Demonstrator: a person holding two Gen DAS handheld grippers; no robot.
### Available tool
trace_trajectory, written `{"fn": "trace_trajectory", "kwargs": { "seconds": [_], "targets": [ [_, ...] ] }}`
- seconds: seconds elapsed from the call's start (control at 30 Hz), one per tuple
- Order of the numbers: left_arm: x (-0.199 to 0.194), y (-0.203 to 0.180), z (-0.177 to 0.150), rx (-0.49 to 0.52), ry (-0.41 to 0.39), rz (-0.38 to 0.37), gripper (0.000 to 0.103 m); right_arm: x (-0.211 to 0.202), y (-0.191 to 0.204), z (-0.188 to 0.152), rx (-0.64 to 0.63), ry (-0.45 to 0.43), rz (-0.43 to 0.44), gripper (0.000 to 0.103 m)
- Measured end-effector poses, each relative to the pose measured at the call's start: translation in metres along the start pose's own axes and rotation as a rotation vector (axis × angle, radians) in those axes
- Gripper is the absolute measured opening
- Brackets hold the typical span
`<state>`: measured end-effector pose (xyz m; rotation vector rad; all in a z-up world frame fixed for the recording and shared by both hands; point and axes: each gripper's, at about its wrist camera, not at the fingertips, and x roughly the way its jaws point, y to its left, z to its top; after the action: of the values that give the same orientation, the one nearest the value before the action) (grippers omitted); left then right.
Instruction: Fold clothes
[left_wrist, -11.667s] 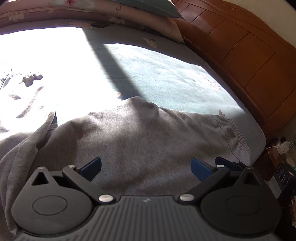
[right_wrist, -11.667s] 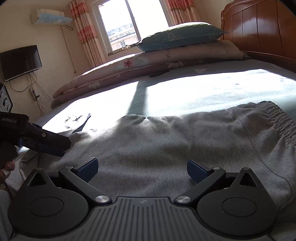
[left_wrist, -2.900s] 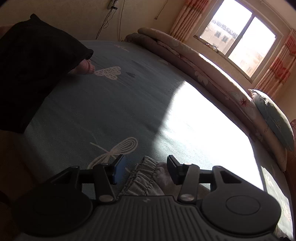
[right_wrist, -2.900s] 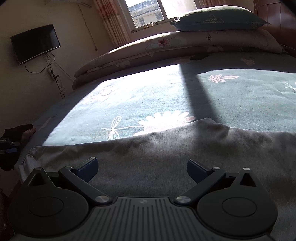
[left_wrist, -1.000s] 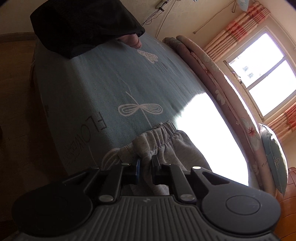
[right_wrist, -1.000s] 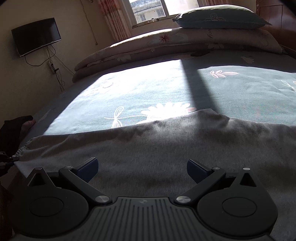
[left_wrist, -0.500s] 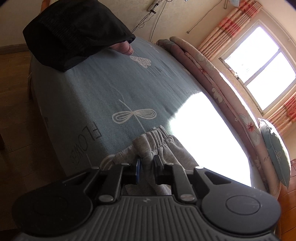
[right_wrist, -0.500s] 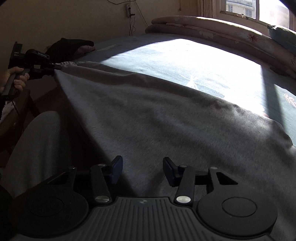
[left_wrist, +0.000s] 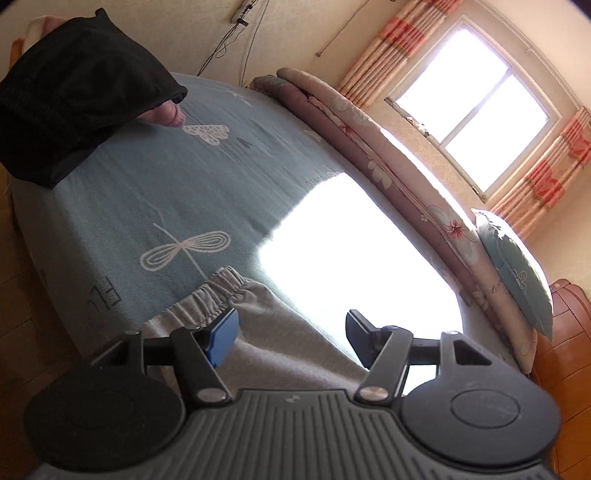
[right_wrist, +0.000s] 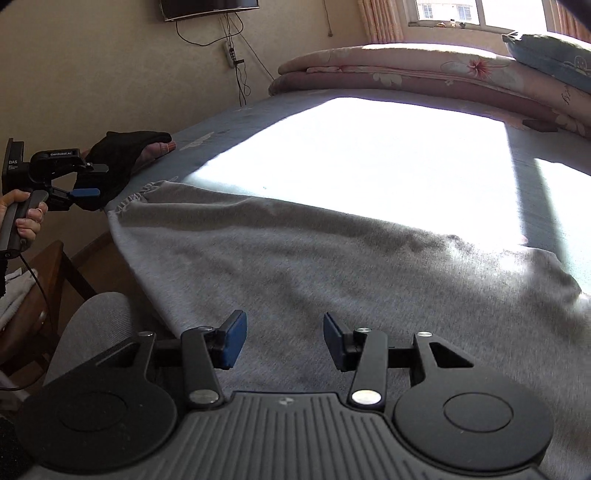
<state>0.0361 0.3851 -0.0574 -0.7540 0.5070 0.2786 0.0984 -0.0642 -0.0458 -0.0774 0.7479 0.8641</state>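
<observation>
Grey trousers (right_wrist: 332, 280): laid flat on bed (left_wrist: 155, 206), unfolded. Left gripper (left_wrist: 291, 332) just opened, waistband released; right gripper (right_wrist: 284, 343) half-open, nothing held betw. fingers.

White lettering "GenRobot.AI" runs along the top of the left gripper (right_wrist: 86, 192) as seen from the right wrist view, and "DAS" stands on the black block at its rear, with smaller lines beneath too fine to read. On the blue bedspread (left_wrist: 155, 192), near its edge, dark letters "FL" show upside down; the rest is hidden by the grey trousers (left_wrist: 258, 332). A script mark on the pillow (left_wrist: 517, 273) is illegible.
</observation>
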Motion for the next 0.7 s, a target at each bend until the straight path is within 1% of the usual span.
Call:
{"fn": "trace_trajectory", "kwargs": {
  "seconds": [0.1,0.17,0.23,0.3,0.4,0.47,0.5,0.6,0.63,0.7],
  "targets": [
    [0.046,-0.028,-0.006,0.046,0.104,-0.094,0.065,0.003,0.001,0.008,0.007,-0.024,-0.019,0.054],
    [0.07,-0.033,-0.014,0.038,0.165,-0.109,0.065,0.005,0.0,0.011,0.02,-0.031,-0.023,0.055],
    [0.098,-0.027,-0.02,0.015,0.255,-0.069,0.065,0.006,-0.002,0.01,0.031,-0.029,-0.037,0.059],
    [0.108,-0.018,-0.025,0.0,0.281,-0.029,0.065,0.007,-0.006,0.008,0.041,-0.02,-0.055,0.059],
    [0.107,-0.005,-0.022,0.0,0.192,-0.033,0.065,0.01,-0.014,0.006,0.066,-0.012,-0.073,0.06],
    [0.107,-0.003,-0.016,0.036,0.122,0.015,0.064,0.013,-0.022,0.006,0.092,-0.011,-0.078,0.061],
    [0.108,-0.002,-0.014,0.051,0.102,0.032,0.064,0.016,-0.025,0.006,0.104,-0.01,-0.081,0.061],
    [0.1,-0.012,-0.013,0.099,0.1,0.02,0.064,0.024,-0.028,0.006,0.13,-0.004,-0.082,0.061],
    [0.094,-0.018,-0.013,0.127,0.104,-0.005,0.065,0.024,-0.028,0.007,0.132,-0.007,-0.082,0.061],
    [0.08,-0.028,-0.016,0.166,0.133,-0.078,0.065,0.025,-0.028,0.007,0.133,-0.009,-0.077,0.062]
  ]
}}
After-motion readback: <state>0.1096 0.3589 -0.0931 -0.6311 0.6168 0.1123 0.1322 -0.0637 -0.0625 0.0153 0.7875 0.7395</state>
